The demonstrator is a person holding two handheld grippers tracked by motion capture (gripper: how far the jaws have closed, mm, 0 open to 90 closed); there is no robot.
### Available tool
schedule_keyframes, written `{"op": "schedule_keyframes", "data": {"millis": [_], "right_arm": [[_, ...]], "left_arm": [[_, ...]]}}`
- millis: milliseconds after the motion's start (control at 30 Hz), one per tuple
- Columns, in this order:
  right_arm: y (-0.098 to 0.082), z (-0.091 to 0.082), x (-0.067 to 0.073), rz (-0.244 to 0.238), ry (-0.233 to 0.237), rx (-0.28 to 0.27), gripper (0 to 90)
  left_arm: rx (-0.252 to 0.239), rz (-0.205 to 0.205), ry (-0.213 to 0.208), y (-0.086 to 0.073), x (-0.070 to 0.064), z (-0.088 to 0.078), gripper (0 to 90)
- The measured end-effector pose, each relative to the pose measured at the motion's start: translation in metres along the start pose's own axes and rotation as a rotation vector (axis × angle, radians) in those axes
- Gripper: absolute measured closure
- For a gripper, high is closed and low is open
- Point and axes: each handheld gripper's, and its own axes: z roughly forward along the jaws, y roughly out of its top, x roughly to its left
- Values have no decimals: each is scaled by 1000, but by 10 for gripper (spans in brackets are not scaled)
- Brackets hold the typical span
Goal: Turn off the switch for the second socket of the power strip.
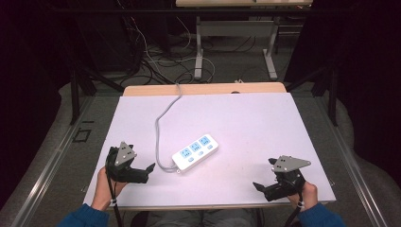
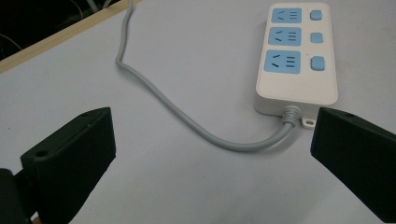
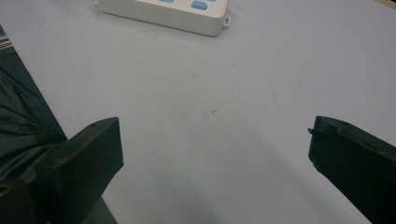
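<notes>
A white power strip (image 1: 196, 152) with three blue sockets and blue switches lies near the middle of the white table top (image 1: 246, 127). Its grey cable (image 1: 163, 120) runs off the far edge. In the left gripper view the power strip (image 2: 297, 56) lies ahead, its cable (image 2: 177, 107) curving between the jaws. My left gripper (image 1: 149, 171) rests at the front left, open and empty, pointing at the strip. My right gripper (image 1: 259, 187) sits at the front right, open and empty. In the right gripper view the power strip (image 3: 163, 11) is far ahead, with my right gripper (image 3: 215, 154) open over bare table.
The table's wooden far edge (image 1: 203, 89) shows beyond the white sheet. Behind it stand another table's legs (image 1: 198, 52) and loose cables on the floor (image 1: 156, 61). The person's lap (image 3: 18, 126) lies at the table's near edge.
</notes>
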Motion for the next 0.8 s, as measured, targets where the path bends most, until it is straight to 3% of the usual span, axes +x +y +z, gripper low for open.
{"op": "schedule_keyframes", "data": {"millis": [800], "right_arm": [[0,0,0,1,-2,-3,25]], "left_arm": [[4,15,-9,23,3,30,1]]}}
